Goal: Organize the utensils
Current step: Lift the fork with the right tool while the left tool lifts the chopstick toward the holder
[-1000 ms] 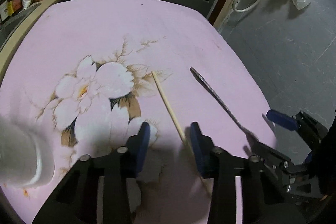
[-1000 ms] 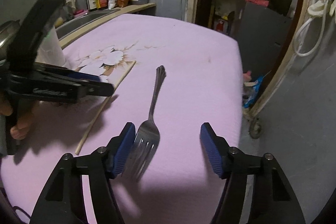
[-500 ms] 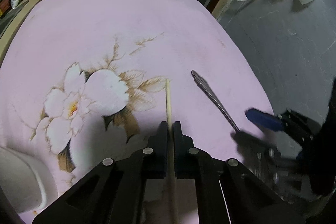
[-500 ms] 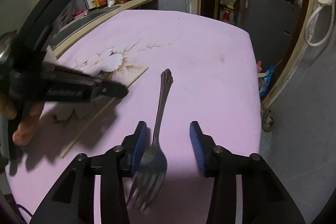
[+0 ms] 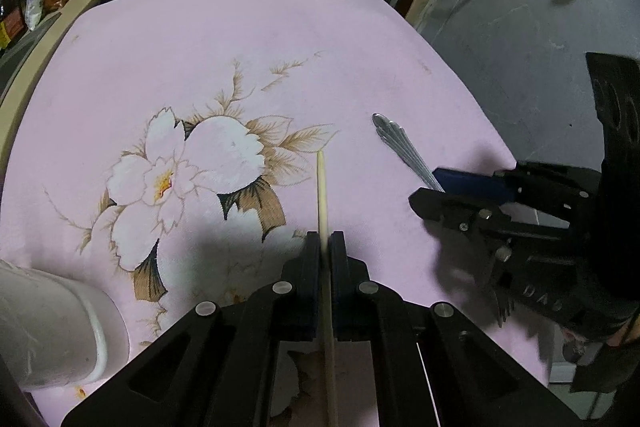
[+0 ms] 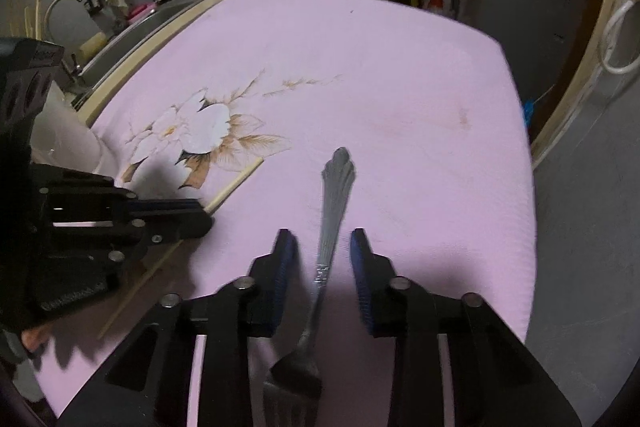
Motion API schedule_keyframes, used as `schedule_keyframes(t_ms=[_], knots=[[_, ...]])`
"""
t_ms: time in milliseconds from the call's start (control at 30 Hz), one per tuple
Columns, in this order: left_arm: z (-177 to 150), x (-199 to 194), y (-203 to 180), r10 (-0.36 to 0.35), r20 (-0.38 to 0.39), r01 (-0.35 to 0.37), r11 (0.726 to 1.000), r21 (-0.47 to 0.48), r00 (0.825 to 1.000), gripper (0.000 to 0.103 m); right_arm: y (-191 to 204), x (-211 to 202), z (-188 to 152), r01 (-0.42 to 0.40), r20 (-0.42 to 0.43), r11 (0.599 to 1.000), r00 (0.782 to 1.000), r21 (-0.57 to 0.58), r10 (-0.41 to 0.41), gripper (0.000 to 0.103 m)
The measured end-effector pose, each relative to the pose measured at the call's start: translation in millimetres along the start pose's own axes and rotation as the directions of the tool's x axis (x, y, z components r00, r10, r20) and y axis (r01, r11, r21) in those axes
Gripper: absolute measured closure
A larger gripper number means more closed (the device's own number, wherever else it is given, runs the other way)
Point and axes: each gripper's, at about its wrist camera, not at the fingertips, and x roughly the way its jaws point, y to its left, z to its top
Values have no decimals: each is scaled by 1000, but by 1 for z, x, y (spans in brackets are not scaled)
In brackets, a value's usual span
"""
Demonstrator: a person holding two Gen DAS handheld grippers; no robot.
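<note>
Wooden and light, the chopstick (image 5: 322, 195) sat clamped mid-length in the closed jaws of the left gripper (image 5: 325, 247), low centre of frame. Across the pink desk (image 6: 400, 75), the right gripper (image 6: 324, 251) was closing around the fork (image 6: 334, 203), a stiff, slick metal handle not yet pinched.
</note>
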Motion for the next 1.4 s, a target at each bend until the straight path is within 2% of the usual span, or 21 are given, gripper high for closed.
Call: schedule_keyframes(t_ms=[67,167,300,367,467,533,567,633,733,833,967,1067,1233,1400], knots=[[-2,-2,-1,-6,11,6,1000,-12,1000,101,-4,-2,2,-33,-17,999,999,39,34,97],[-8,-9,-2,2,62,-1,1000,-12,998,101,-4,-8,-4,-33,14,998,999,49,33,98],[-26,-33,1,-16,172,18,1000,-11,985,101,4,-29,-26,-19,154,999,988,28,14,98],[-39,-49,0,-26,266,26,1000,1,964,101,11,-46,-38,-18,248,1000,969,16,13,98],[-54,-66,-2,-9,383,4,1000,13,924,101,24,-69,-56,40,398,999,917,-26,-27,98],[-61,-77,-6,4,457,-13,1000,16,889,101,36,-83,-72,89,491,995,869,-46,-55,98],[-61,-79,-8,11,484,-22,1000,18,875,101,45,-85,-73,105,519,993,852,-52,-63,99],[-65,-85,-11,22,535,-37,999,18,845,101,56,-93,-86,158,590,985,802,-62,-92,99],[-71,-99,-16,33,609,-56,998,18,793,101,65,-99,-97,198,653,978,750,-63,-110,99],[-73,-106,-20,38,650,-59,998,10,759,101,73,-104,-100,232,700,971,703,-59,-126,99],[-76,-115,-16,36,680,-47,999,-2,732,101,80,-114,-97,262,743,963,656,-57,-135,102],[-77,-122,-13,31,691,-38,999,-6,722,101,85,-118,-93,269,749,961,649,-60,-135,103],[-79,-128,-14,24,698,-34,999,0,716,101,86,-117,-91,260,745,964,654,-61,-129,103],[-80,-136,-14,13,722,-23,1000,4,691,101,92,-129,-93,266,767,962,630,-64,-122,103]])
